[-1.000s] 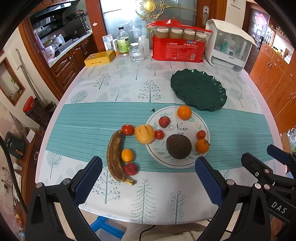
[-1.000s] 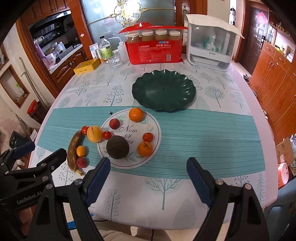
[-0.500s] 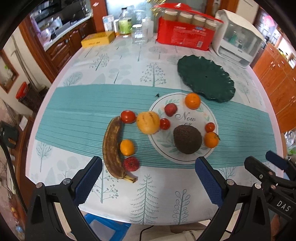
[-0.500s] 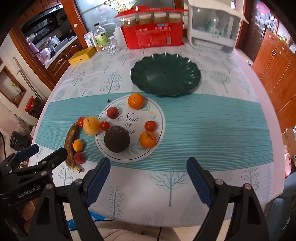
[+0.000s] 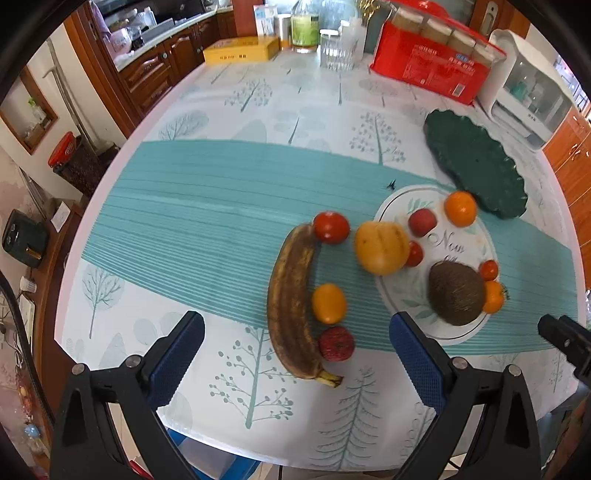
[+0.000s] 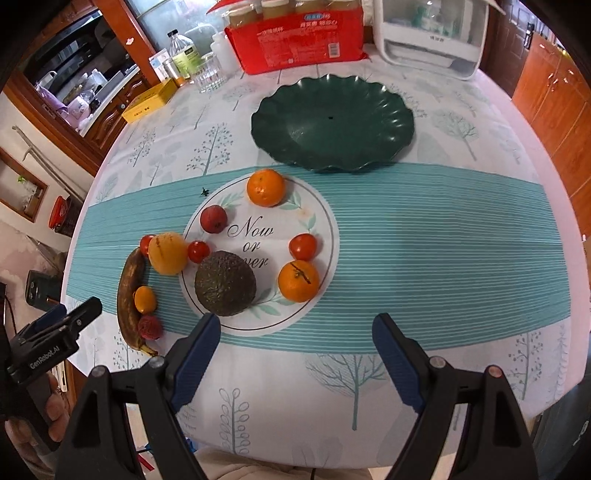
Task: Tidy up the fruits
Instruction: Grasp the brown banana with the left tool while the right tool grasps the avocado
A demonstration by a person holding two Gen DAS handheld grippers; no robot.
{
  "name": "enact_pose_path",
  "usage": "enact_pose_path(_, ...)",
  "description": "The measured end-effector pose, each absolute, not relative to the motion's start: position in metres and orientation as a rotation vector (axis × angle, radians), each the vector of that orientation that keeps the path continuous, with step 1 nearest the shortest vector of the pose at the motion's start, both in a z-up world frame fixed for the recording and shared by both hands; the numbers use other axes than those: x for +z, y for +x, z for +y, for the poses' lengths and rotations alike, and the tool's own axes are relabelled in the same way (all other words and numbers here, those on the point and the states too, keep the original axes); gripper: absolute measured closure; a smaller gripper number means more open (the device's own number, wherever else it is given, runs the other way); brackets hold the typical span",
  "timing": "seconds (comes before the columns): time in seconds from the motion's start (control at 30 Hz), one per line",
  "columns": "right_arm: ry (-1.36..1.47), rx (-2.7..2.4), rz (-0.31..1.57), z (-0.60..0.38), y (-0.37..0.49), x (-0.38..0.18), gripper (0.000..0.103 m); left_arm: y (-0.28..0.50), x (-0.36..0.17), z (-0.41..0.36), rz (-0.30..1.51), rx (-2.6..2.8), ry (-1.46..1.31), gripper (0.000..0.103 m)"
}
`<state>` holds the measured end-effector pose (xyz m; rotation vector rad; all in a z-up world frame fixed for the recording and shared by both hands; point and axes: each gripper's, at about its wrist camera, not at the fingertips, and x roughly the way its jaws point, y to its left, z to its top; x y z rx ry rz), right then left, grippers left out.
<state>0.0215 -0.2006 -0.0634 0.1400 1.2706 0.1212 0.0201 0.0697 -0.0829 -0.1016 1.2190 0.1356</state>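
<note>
Fruit lies on the tablecloth around a printed white circle (image 6: 295, 206): a brown banana (image 5: 290, 306), a yellow-orange round fruit (image 5: 382, 248), a dark avocado (image 6: 225, 283), two oranges (image 6: 266, 187) (image 6: 298, 280), small tomatoes (image 5: 331, 227) and a red lychee (image 5: 337, 343). An empty dark green plate (image 6: 332, 122) sits behind them. My left gripper (image 5: 295, 354) is open and empty, hovering just before the banana. My right gripper (image 6: 295, 354) is open and empty, near the avocado and the front orange.
At the table's back stand a red box of jars (image 6: 295, 33), a white appliance (image 6: 432, 33), a glass (image 6: 210, 75), bottles (image 6: 183, 55) and a yellow box (image 6: 149, 101). Wooden cabinets (image 6: 554, 88) flank the table. The table's front edge is right below both grippers.
Both grippers have moved forward and down toward the fruit, which now looks larger. The left one has swung left toward the banana. Both stay open. No fruit has moved.
</note>
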Motion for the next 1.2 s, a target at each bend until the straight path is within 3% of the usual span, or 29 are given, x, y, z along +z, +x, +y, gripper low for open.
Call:
enact_pose_path(0.13,0.117,0.184,1.272,-0.190,0.026,-0.069,0.018,0.023,-0.104,0.078,1.257,0.133,-0.103,0.003)
enact_pose_path(0.47,0.003,0.294,1.284,-0.145,0.046,-0.092,0.020,0.047,-0.136,0.102,1.311,0.150,-0.189,0.014)
enact_pose_path(0.53,-0.021,0.299,1.294,-0.138,0.049,-0.098,0.021,0.053,-0.144,0.108,1.337,0.141,-0.222,0.019)
enact_pose_path(0.7,-0.066,0.298,1.316,-0.129,0.057,-0.110,0.025,0.062,-0.161,0.115,1.399,0.104,-0.290,0.043)
enact_pose_path(1.2,-0.108,0.302,1.358,-0.118,0.067,-0.131,0.027,0.079,-0.179,0.094,1.481,0.024,-0.226,0.053)
